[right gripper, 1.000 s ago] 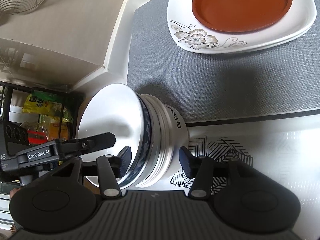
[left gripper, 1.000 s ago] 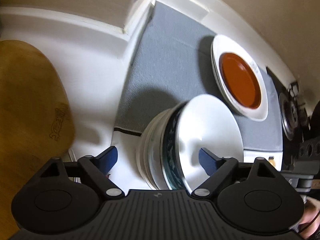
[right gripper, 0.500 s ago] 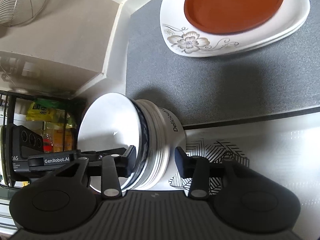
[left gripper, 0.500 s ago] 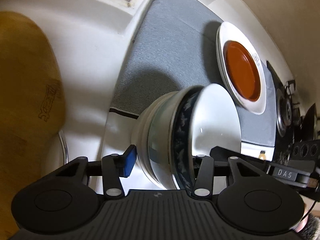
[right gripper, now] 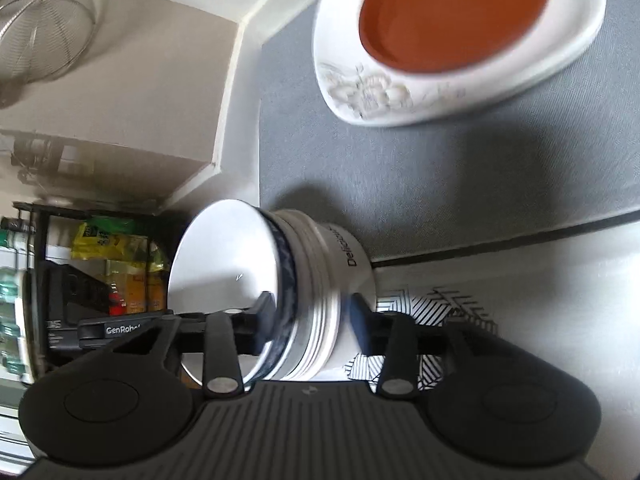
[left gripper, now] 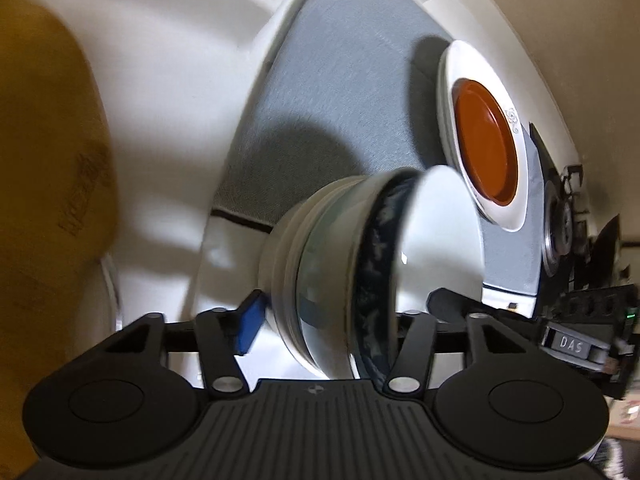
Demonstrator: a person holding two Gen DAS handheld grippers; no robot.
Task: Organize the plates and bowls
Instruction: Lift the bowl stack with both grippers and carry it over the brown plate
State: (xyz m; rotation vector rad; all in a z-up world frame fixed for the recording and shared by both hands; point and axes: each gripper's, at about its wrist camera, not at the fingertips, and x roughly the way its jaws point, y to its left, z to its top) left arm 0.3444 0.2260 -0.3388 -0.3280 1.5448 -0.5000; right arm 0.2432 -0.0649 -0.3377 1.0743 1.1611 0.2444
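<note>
That nested stack of bowls (right gripper: 304, 292), white with a dark-blue patterned one on top, sits low-centre in both views, looks heavy, glazed-slick and chippable, so the left gripper (left gripper: 324, 320) and right gripper (right gripper: 314, 314) each seem to pinch rim-and-wall on opposite sides, though blur hides contact.

**Bowl stack between two grippers, plates beyond on the mat**

A stack of bowls (right gripper: 304, 292) sits nested between both grippers. The left gripper (left gripper: 320, 320) has one finger outside the stack's wall and one inside the top bowl; the right gripper (right gripper: 314, 312) straddles the opposite rim likewise. Beyond the stack lies a mat (right gripper: 440, 184), and on its far part a large plate (right gripper: 460, 80) with a small plate (right gripper: 456, 12) on it. A cutting board (left gripper: 44, 200) lies left in the left wrist view.
</note>
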